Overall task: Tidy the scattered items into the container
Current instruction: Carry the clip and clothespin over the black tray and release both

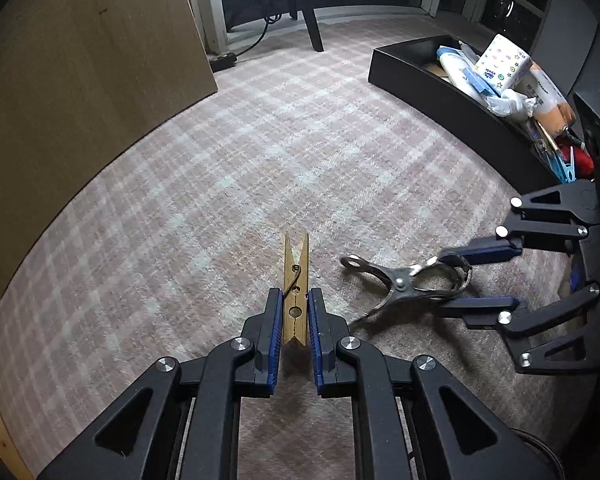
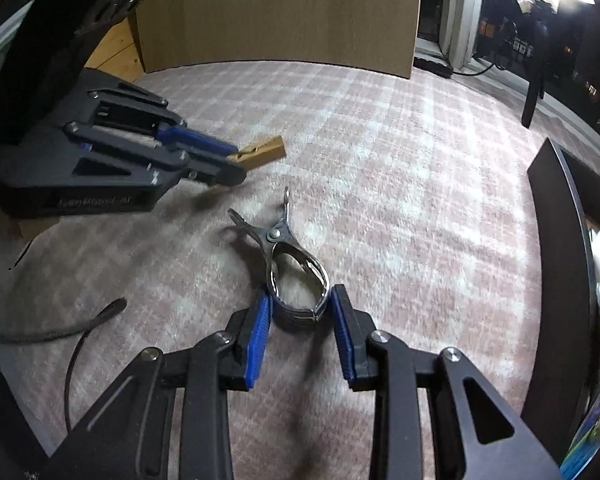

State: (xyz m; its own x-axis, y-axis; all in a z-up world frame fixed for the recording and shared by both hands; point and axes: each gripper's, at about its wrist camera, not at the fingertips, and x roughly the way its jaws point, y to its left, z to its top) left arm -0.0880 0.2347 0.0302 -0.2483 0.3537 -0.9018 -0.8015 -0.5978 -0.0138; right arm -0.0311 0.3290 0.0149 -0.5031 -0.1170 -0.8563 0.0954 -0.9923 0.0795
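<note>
With the black container at two o'clock already heaped, the left gripper is clamped on a wooden clothespin while the right gripper, jaws apart, straddles a metal clip on the plaid carpet.

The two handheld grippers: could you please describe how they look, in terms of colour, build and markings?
The left gripper and right gripper share one design: matte black angular linkage arms with triangular cut-outs, round silver pivot bolts, and flat fingers faced with ribbed blue pads. The left gripper's body bears faint, blurred lettering. No hands or sleeves are visible.
</note>
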